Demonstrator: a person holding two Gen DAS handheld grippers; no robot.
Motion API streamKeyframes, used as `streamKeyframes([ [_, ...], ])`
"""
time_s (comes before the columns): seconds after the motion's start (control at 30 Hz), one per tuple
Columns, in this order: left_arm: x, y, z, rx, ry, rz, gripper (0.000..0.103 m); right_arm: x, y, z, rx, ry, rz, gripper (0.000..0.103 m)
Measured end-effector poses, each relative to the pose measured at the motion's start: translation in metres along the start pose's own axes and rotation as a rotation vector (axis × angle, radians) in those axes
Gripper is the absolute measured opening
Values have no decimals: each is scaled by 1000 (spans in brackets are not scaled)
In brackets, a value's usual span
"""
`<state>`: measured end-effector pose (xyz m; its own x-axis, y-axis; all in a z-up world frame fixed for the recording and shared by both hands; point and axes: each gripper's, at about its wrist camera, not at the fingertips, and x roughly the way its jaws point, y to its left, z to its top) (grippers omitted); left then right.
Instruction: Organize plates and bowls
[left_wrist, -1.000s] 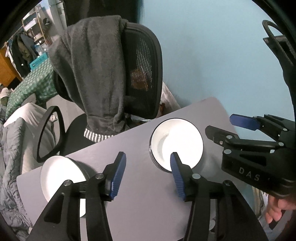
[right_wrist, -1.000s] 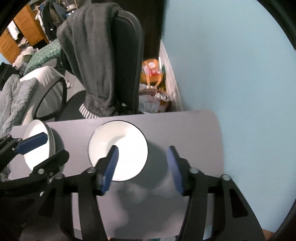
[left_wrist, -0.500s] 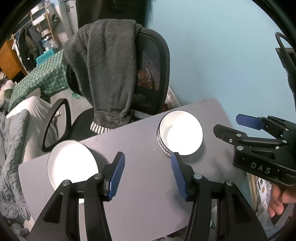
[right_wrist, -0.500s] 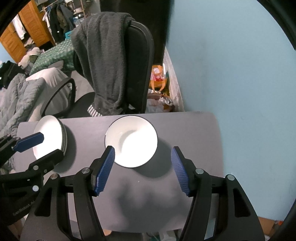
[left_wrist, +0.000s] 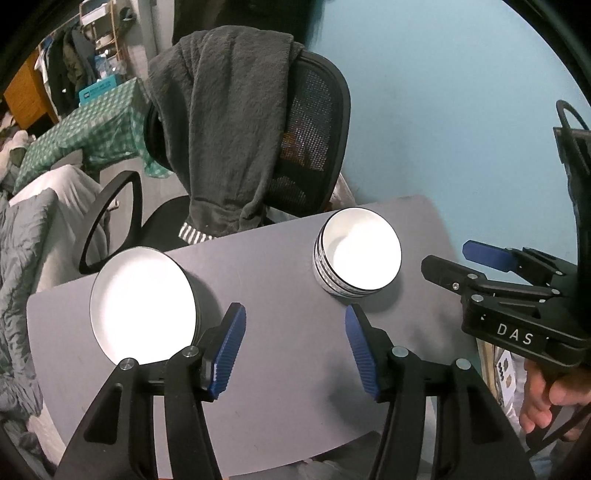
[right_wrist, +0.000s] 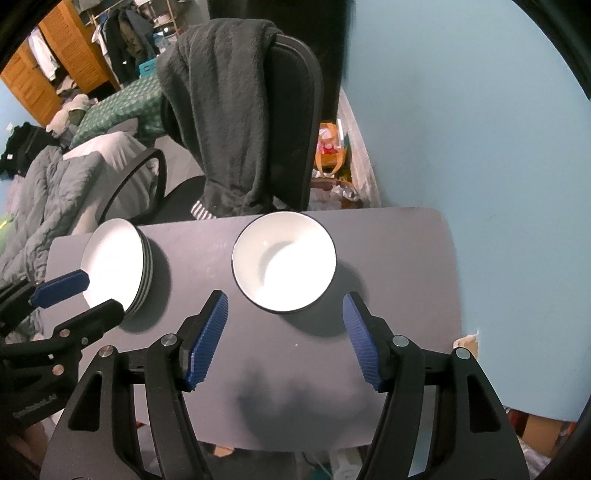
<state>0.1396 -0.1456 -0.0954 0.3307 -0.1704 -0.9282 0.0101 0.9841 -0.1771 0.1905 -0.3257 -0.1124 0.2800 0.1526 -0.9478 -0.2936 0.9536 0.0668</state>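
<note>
A black mesh office chair (left_wrist: 314, 147) draped with a dark fleecy towel (left_wrist: 229, 125) stands against the far edge of the grey surface (left_wrist: 288, 369); a pale blue wall (right_wrist: 461, 129) closes the right side. On the surface, a stack of round white plates (right_wrist: 114, 266) sits at the left and a stack of black-rimmed white bowls (left_wrist: 358, 253) toward the right, well apart, with bare matte top between and nearer. The left claw (left_wrist: 293, 350) has just been opening; its ribbed blue pads hang part-open, empty. The right claw (right_wrist: 282, 339) is likewise part-open, holding nothing, just short of the bowls.
</note>
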Motion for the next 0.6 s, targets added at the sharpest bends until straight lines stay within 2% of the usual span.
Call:
streamKeyframes([
  [0.33,11,1,6,-21,25,5,58,7,-8,3,-24,25,5,64],
  [0.6,48,-3,19,-45,87,-13,59,34,-35,15,-38,78,-4,64],
])
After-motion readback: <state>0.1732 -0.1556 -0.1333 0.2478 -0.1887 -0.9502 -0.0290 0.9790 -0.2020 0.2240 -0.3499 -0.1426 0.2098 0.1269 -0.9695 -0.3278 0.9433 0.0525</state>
